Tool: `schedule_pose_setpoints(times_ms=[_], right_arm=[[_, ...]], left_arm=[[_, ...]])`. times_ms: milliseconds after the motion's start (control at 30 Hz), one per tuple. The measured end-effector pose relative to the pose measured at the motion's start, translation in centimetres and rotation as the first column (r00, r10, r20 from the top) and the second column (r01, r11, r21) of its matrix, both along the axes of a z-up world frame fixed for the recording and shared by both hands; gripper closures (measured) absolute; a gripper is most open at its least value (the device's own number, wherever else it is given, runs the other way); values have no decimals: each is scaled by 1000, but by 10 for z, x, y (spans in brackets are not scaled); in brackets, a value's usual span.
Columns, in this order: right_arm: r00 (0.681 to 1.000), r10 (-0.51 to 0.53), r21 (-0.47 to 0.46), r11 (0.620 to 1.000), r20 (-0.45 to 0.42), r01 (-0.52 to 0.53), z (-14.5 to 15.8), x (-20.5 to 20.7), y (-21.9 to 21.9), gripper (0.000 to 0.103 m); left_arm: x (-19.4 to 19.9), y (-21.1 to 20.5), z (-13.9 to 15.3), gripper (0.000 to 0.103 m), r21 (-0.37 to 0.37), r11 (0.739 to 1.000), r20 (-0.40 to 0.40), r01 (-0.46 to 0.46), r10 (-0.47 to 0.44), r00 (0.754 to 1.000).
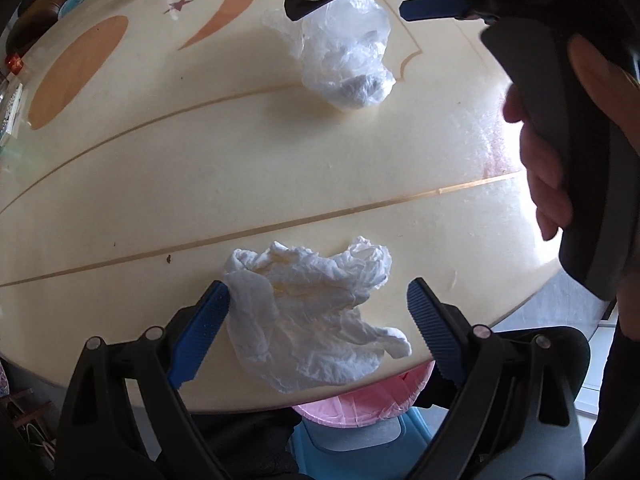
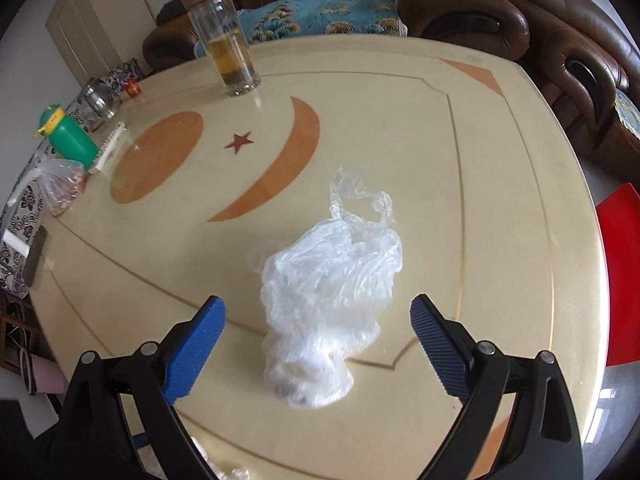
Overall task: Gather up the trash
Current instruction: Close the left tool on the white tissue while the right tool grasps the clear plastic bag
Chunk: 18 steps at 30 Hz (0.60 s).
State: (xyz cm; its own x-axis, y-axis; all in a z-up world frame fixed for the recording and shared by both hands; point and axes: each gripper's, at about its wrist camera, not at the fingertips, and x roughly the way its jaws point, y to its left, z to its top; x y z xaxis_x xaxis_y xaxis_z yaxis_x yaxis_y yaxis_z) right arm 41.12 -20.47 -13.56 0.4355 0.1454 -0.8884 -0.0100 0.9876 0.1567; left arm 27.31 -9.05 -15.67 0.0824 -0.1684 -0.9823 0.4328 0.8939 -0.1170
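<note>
Near the table edge, left gripper jaws spread wide around a crumpled white tissue; the left blue pad touches the tissue's edge, the right pad stands apart from it. Right gripper likewise wide open, straddling a crumpled clear plastic bag lying farther in on the table, neither pad touching. Pink-lined bin sits below the table edge.

Crinkled white paper tissue, filmy clear plastic bag, glossy smooth cream table.
</note>
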Motion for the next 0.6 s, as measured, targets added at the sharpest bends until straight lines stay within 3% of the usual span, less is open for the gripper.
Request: schedule_pose_setpoints(times_ms=[300, 433, 600], right_arm=[[999, -7, -39, 999, -40, 5, -29, 11, 6, 12], [998, 0, -52, 999, -62, -3, -40, 12, 10, 19], [999, 19, -140, 990, -36, -24, -41, 11, 18, 26]], left_arm=[[6, -6, -11, 15, 9, 1000, -11, -1, 1, 1000], [6, -7, -12, 15, 6, 1000, -8, 4, -3, 1000], [11, -10, -19, 15, 10, 1000, -19, -15, 15, 1000]])
